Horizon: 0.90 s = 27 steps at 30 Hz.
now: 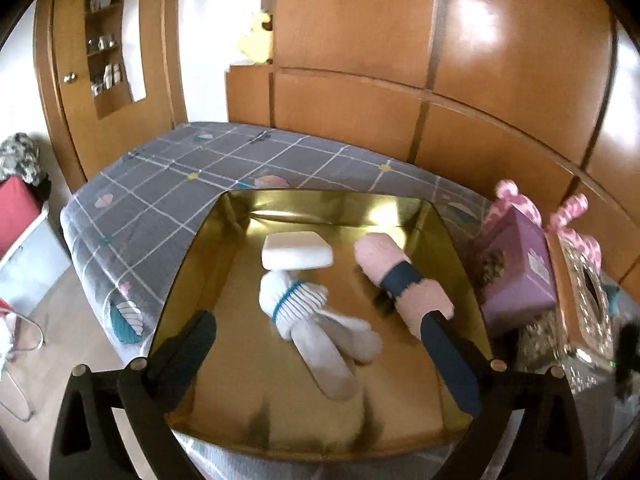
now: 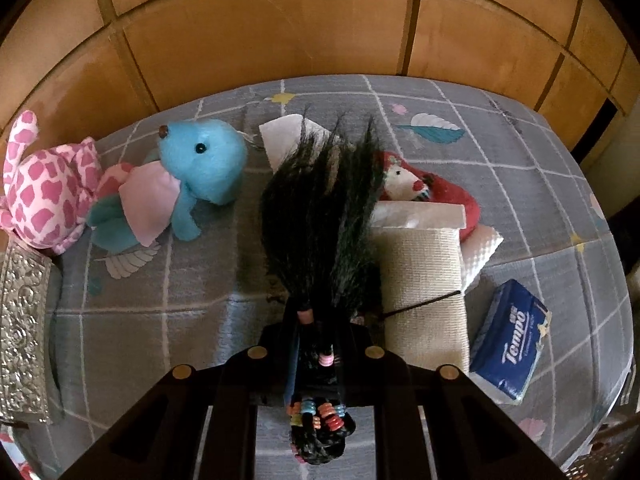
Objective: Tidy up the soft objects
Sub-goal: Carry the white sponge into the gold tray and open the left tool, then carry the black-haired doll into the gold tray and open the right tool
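Note:
In the left wrist view a gold tin tray (image 1: 208, 236) lies on the grey checked bed cover. In it are a white sponge block (image 1: 297, 255), a white sock bundle with a blue band (image 1: 316, 320) and a pink fuzzy roll with a dark band (image 1: 402, 280). My left gripper (image 1: 316, 328) is open above the tray, its fingers either side of the sock bundle. In the right wrist view my right gripper (image 2: 314, 312) is shut on a black feathery tassel with coloured beads (image 2: 320, 208), held above the bed.
On the bed lie a blue plush toy (image 2: 200, 168), a pink spotted plush (image 2: 44, 188), a red plush (image 2: 432, 188), a cream woven pouch (image 2: 424, 280), white tissues (image 2: 480, 252), a blue Tempo tissue pack (image 2: 508, 336) and a silver embossed box (image 2: 20, 328). A purple box (image 1: 520, 268) stands right of the tray. Wooden panelling is behind.

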Motion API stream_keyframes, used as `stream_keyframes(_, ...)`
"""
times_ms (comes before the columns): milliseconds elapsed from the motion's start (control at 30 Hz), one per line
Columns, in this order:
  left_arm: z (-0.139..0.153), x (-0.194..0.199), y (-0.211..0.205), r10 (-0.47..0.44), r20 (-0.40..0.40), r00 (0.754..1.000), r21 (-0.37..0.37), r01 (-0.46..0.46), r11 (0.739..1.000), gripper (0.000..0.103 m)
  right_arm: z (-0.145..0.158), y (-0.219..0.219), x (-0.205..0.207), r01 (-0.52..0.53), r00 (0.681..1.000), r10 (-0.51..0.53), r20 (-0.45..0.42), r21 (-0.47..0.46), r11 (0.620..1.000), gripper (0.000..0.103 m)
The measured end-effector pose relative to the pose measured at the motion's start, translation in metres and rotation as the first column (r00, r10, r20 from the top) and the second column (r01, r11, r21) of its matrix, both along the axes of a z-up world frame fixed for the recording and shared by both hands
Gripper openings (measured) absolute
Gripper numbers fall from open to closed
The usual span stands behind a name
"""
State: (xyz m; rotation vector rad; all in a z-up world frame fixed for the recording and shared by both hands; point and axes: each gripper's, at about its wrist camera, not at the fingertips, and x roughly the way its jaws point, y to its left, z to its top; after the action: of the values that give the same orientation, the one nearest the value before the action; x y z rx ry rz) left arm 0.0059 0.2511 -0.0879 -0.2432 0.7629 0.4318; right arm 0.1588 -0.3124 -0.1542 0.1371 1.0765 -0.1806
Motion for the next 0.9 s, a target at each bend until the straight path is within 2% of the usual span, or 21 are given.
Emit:
stream_keyframes(100,0.002,-0.009,-0.011,-0.01,0.003,1.0,0.018,0.01,1.0,0.103,0.001,0.005,0.002,-0.001,1.0,0.001,0.005,0.017,1.0,0.014)
stream_keyframes(233,0.003,-0.02,-0.025,-0.035,0.017,0.999,-0.006,0.035,0.999,0.103,0.003,0.014,0.006,-0.002,1.0,0.001,0.011,0.056,0.998,0.014)
stream_keyframes(467,0.006,-0.029,-0.037,-0.042,0.048,0.998,0.034,0.04,0.999,0.103,0.011,0.032,0.016,-0.009,1.0,0.005,0.027,0.134,0.991,0.014)
stream_keyframes(633,0.0,-0.03,-0.043,-0.048,0.024,0.999,0.052,0.047,0.998,0.103,0.03,0.045,0.028,-0.009,0.998,-0.003,0.061,0.194,0.981,0.014)
stream_keyframes(900,-0.004,-0.035,-0.044,-0.058,0.023,0.998,0.03,0.057,0.998,0.103,0.076,0.082,0.058,-0.06,0.989,0.033,0.142,0.194,0.979,0.014)
